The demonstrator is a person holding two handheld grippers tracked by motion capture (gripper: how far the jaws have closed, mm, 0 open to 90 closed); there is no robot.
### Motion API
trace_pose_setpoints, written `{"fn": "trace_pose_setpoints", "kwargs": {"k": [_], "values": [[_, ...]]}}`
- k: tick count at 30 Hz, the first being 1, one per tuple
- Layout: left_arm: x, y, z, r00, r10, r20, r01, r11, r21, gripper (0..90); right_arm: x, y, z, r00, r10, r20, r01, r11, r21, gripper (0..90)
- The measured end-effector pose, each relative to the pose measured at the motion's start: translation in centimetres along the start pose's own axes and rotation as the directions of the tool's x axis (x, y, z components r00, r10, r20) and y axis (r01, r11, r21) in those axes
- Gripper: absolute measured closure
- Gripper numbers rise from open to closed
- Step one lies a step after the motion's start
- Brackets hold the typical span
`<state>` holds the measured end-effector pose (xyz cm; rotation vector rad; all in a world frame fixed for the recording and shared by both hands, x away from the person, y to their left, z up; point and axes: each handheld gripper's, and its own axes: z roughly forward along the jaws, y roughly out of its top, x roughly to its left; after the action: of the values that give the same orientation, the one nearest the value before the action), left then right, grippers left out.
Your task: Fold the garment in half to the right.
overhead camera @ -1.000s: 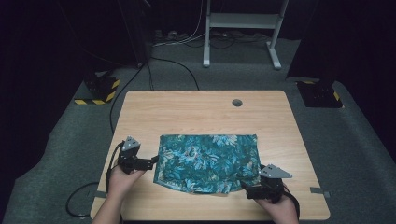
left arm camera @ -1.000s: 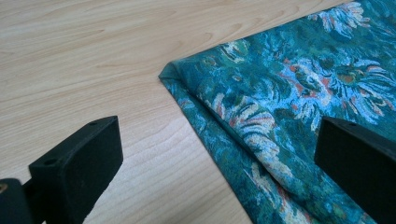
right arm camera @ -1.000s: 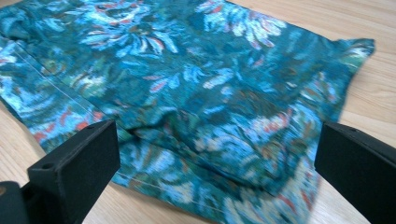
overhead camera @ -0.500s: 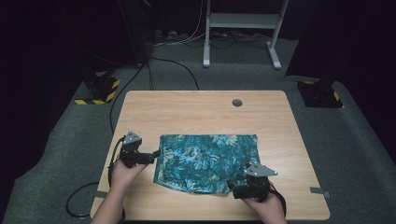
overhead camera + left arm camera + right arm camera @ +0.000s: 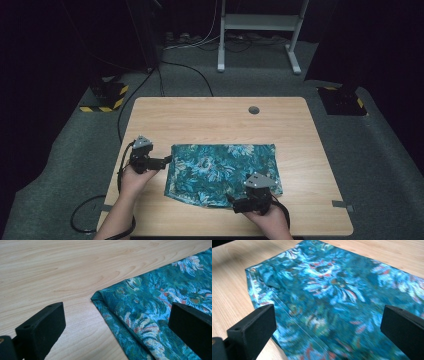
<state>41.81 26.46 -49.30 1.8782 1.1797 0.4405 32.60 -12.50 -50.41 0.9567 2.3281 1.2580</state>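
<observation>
A folded teal cloth with a floral print (image 5: 222, 172) lies flat on the wooden table (image 5: 215, 117), toward its front. My left gripper (image 5: 165, 161) sits at the cloth's left edge, open, jaws wide apart. In the left gripper view the cloth's folded corner (image 5: 100, 295) lies between and just beyond the jaws, untouched. My right gripper (image 5: 232, 200) hovers at the cloth's front edge near its right end, also open. In the right gripper view the cloth (image 5: 332, 295) spreads between the wide jaws, its hem running diagonally.
A round grommet hole (image 5: 254, 109) sits near the table's far edge. Bare wood lies behind and to the left of the cloth. Cables (image 5: 85, 220) trail off the front left. A white stand (image 5: 260, 25) and yellow-black floor bases (image 5: 105, 95) are beyond the table.
My right gripper has moved left along the cloth's front edge, from beyond its right corner to over the fabric. The left gripper has stayed at the left edge.
</observation>
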Motion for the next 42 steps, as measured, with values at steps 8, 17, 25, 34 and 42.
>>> {"fn": "trace_pose_setpoints", "kwargs": {"k": [8, 17, 25, 34, 42], "values": [[0.3, 0.6, 1.5, 0.9999, -0.006, 0.013, 0.006, 0.9999, 0.01, 1.6, 1.6, 1.2, 1.3, 0.9994, -0.015, -0.032, 0.015, 1.0, -0.009, 0.0], [0.7, 1.3, 2.4, 0.9996, -0.018, 0.022, 0.017, 0.9998, 0.007, 1.6, 3.5, 2.3, 3.1, 0.9966, -0.036, -0.074, 0.035, 0.999, -0.005, 0.0], [1.0, 1.8, 3.2, 0.9996, -0.022, 0.019, 0.022, 0.9997, 0.014, 2.0, 5.0, 3.4, 4.4, 0.9935, -0.053, -0.101, 0.052, 0.999, -0.011, 0.1], [1.0, 2.3, 4.3, 0.9994, -0.028, 0.02, 0.027, 0.9993, 0.027, 2.3, 6.3, 4.2, 5.8, 0.9889, -0.076, -0.128, 0.076, 0.997, -0.004, 0.1], [1.5, 2.6, 5.3, 0.9985, -0.038, 0.039, 0.037, 0.9988, 0.033, 6.0, 7.6, 4.9, 7.4, 0.9858, -0.083, -0.146, 0.085, 0.996, 0.003, 0.1]]}}
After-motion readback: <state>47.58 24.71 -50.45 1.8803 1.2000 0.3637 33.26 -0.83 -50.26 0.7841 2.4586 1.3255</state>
